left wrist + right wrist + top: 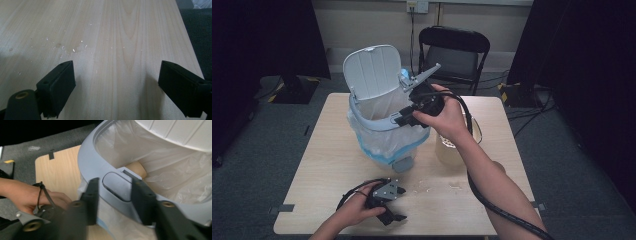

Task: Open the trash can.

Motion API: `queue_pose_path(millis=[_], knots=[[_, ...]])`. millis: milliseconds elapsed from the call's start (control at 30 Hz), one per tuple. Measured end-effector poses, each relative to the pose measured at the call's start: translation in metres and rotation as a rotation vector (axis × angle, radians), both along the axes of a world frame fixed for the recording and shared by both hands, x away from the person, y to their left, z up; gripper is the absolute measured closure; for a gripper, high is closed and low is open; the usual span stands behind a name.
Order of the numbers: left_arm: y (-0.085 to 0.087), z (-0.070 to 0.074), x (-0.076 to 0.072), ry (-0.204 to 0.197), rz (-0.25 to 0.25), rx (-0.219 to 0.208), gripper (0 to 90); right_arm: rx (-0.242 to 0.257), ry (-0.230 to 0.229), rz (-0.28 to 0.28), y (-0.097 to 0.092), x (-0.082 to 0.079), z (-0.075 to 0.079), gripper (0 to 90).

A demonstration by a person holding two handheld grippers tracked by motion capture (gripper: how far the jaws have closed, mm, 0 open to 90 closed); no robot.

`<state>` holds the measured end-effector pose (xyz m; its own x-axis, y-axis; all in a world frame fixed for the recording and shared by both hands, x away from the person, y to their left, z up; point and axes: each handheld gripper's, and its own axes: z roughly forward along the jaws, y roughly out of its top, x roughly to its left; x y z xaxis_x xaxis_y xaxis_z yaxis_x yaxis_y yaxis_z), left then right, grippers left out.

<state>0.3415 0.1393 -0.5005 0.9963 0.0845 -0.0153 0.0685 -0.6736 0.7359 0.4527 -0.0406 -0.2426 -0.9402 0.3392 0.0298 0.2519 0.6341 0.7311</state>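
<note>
A small bin [384,150] with a grey-blue rim [90,157], a clear plastic liner [180,177] and a raised white lid [373,70] stands at the table's middle back. A tan, rounded object [137,168] lies inside the liner. My right gripper [404,119] hovers at the bin's near rim. In the right gripper view, my right gripper [116,200] has its jaws apart over the rim's latch plate, holding nothing. My left gripper [401,204] rests near the front edge. In the left gripper view, my left gripper [117,85] is wide open over bare wood.
A clear container [452,150] with pale contents stands right of the bin, partly behind the right forearm. Small white crumbs [427,187] dot the wooden table [322,150]. A black folding chair [454,50] stands behind the table, and dark curtains hang at both sides.
</note>
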Motion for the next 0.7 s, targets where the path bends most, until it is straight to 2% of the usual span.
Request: queue_pose_path(millis=[100, 133, 167, 200, 233, 333, 367, 433, 500, 600, 700], knots=[[0.0, 0.0, 0.0, 0.0, -0.001, 0.001, 13.4, 0.046, -0.016, -0.011, -0.011, -0.002, 0.003, 45.1], [0.0, 0.0, 0.0, 0.0, -0.001, 0.001, 13.4, 0.046, -0.016, -0.011, -0.011, -0.002, 0.003, 45.1], [0.0, 0.0, 0.0, 0.002, 0.002, -0.003, 13.4, 0.087, -0.024, -0.016, -0.018, -0.004, 0.004, 38.7], [0.0, 0.0, 0.0, 0.002, 0.002, -0.003, 13.4, 0.102, -0.024, -0.013, -0.02, -0.005, 0.005, 37.5], [0.0, 0.0, 0.0, 0.0, 0.0, -0.001, 13.4, 0.11, -0.034, -0.028, -0.024, -0.006, 0.005, 32.6], [0.0, 0.0, 0.0, -0.001, 0.0, 0.0, 13.4, 0.113, -0.03, -0.037, -0.031, -0.007, 0.004, 29.4], [0.0, 0.0, 0.0, 0.003, 0.003, -0.004, 13.4, 0.123, -0.036, -0.052, -0.039, -0.009, 0.001, 23.6], [0.0, 0.0, 0.0, 0.001, 0.002, -0.006, 13.4, 0.114, -0.03, -0.077, -0.046, -0.009, 0.0, 20.3], [0.0, 0.0, 0.0, -0.009, -0.003, -0.001, 13.4, 0.116, -0.024, -0.106, -0.054, -0.01, -0.003, 19.7], [0.0, 0.0, 0.0, -0.005, 0.001, -0.006, 13.4, 0.103, -0.058, -0.138, -0.065, -0.012, -0.006, 16.8], [0.0, 0.0, 0.0, -0.008, -0.002, -0.002, 13.4, 0.072, -0.058, -0.16, -0.074, -0.013, -0.011, 15.7]])
